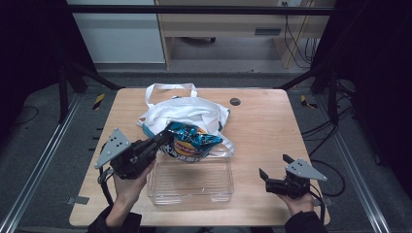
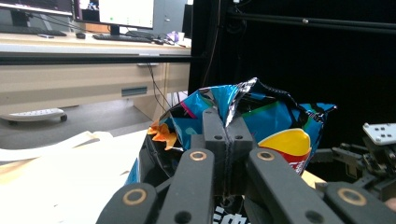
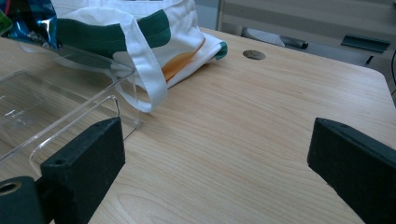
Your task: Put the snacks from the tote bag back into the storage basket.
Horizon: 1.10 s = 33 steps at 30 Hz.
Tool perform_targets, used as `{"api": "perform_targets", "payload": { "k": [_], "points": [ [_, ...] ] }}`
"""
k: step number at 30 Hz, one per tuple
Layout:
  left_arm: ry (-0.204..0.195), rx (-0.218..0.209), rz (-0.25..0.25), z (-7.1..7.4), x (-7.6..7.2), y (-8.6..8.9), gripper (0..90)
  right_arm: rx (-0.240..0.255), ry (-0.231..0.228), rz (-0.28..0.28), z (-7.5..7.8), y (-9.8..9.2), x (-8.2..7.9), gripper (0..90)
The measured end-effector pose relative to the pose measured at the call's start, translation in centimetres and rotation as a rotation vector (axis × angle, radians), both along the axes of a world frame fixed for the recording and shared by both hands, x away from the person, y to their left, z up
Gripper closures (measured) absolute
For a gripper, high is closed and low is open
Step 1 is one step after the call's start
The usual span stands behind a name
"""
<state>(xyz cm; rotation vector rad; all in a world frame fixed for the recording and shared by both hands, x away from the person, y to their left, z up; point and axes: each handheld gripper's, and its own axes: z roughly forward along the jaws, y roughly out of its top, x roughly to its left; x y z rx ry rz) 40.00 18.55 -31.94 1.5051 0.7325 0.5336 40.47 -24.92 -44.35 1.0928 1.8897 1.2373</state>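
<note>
1. I hold the chip bag (image 1: pixel 191 141) aloft in my left gripper (image 1: pixel 163 139), whose jaws are pinched on the bag's crimped edge, as the left gripper view shows (image 2: pixel 227 122).
2. The bag hangs between the white tote (image 1: pixel 184 110) behind it and the clear bin (image 1: pixel 190 182) in front, over the bin's far rim.
3. My right gripper (image 1: pixel 275 172) waits with its jaws spread wide over bare table (image 1: pixel 265 126), well right of the bin and holding nothing.
4. Risk, as I judge it: the grip is on a thin foil fold, so the slick bag may slip free or tear if I swing it.
5. The bag looks puffed and wide; lowered askew, it could catch the bin's rim and tip or shove the light bin.
6. The tote's strap (image 3: pixel 147 65) lies just beside the bin and could snag.
</note>
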Motion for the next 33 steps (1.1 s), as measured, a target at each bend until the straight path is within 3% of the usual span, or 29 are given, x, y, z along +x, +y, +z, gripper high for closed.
{"api": "perform_targets", "payload": {
  "k": [12, 25, 33],
  "points": [
    [0.016, 0.039, -0.037, -1.2, -1.8, -1.0, 89.9, 0.0, 0.001, 0.0, 0.0, 0.0, -0.1, 4.5],
    [0.118, 0.078, -0.023, -4.3, -1.7, -0.8, 89.8, -0.006, 0.004, 0.004, 0.0, 0.1, -0.1, 4.6],
    [0.155, 0.091, -0.007, -5.8, -1.7, -0.5, 89.8, -0.007, 0.009, 0.004, -0.1, 0.1, 0.0, 4.6]
  ]
}}
